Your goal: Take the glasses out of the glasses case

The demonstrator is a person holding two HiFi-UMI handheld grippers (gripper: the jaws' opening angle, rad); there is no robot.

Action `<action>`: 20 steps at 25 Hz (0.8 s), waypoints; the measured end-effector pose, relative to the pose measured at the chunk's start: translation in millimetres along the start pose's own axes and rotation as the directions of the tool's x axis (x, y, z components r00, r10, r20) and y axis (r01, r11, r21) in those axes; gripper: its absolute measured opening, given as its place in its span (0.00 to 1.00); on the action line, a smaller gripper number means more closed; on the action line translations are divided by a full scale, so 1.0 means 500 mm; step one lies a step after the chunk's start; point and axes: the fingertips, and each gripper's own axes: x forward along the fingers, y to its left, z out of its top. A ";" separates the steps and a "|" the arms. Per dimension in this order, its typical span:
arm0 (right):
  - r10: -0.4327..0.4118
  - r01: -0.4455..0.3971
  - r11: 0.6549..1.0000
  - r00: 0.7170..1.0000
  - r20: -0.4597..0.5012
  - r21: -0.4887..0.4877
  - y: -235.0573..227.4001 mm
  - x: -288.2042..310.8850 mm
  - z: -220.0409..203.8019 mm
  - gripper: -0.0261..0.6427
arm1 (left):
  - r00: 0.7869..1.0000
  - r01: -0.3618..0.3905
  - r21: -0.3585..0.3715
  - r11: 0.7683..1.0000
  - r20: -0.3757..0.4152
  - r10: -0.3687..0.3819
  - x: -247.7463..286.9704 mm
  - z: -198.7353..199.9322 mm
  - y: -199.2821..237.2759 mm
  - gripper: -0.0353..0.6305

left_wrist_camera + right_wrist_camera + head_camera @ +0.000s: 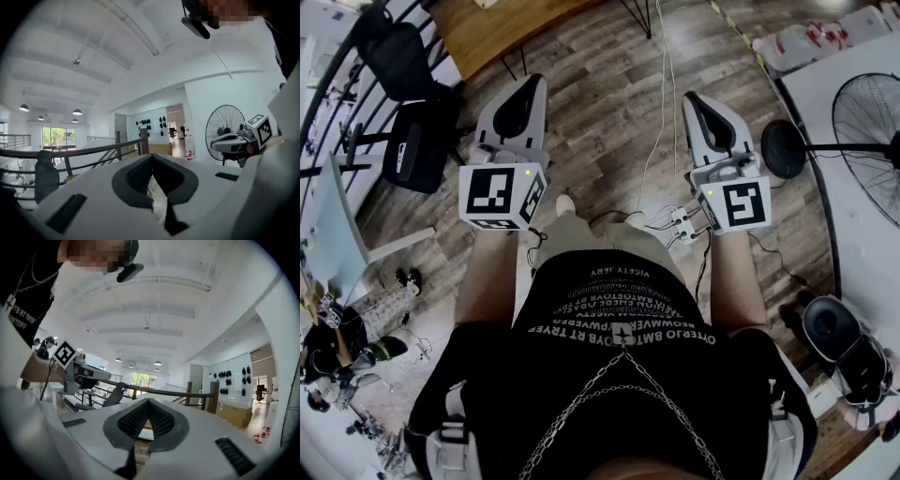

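No glasses case and no glasses show in any view. I hold both grippers level in front of my body, above a wooden floor. In the head view my left gripper (535,81) has its jaws together with nothing between them, and my right gripper (691,97) looks the same. From the left gripper view the left gripper (150,157) has its tips meeting and points toward a railing, with the right gripper (236,138) beside it. The right gripper view shows the right gripper (148,401) shut and empty, and the left gripper (77,373) off to the side.
A standing fan (866,111) is at the right beside a white table (834,80). A black office chair (405,66) and a wooden table (492,28) stand at the upper left by a railing (70,152). Cables and a power strip (678,223) lie on the floor.
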 end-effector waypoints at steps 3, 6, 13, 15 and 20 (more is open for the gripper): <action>0.015 -0.015 1.000 1.000 -0.004 0.004 0.040 0.005 0.018 0.06 | 1.000 -0.021 0.000 1.000 0.011 0.021 -0.040 0.013 0.028 0.09; 0.015 -0.015 1.000 1.000 -0.016 0.016 0.074 0.019 0.028 0.06 | 1.000 -0.025 -0.008 1.000 0.018 0.025 -0.076 0.014 0.059 0.09; -0.038 0.039 0.998 0.999 -0.028 0.055 0.183 0.064 0.053 0.07 | 1.000 -0.008 -0.024 1.000 -0.007 0.008 -0.179 -0.035 0.164 0.09; -0.038 0.040 0.998 0.999 -0.029 0.054 0.221 0.079 0.069 0.07 | 1.000 -0.004 -0.026 1.000 0.003 0.004 -0.204 -0.036 0.197 0.09; -0.043 0.045 0.998 0.998 -0.042 0.048 0.292 0.110 0.097 0.07 | 1.000 0.015 -0.019 1.000 0.026 -0.015 -0.235 -0.035 0.255 0.09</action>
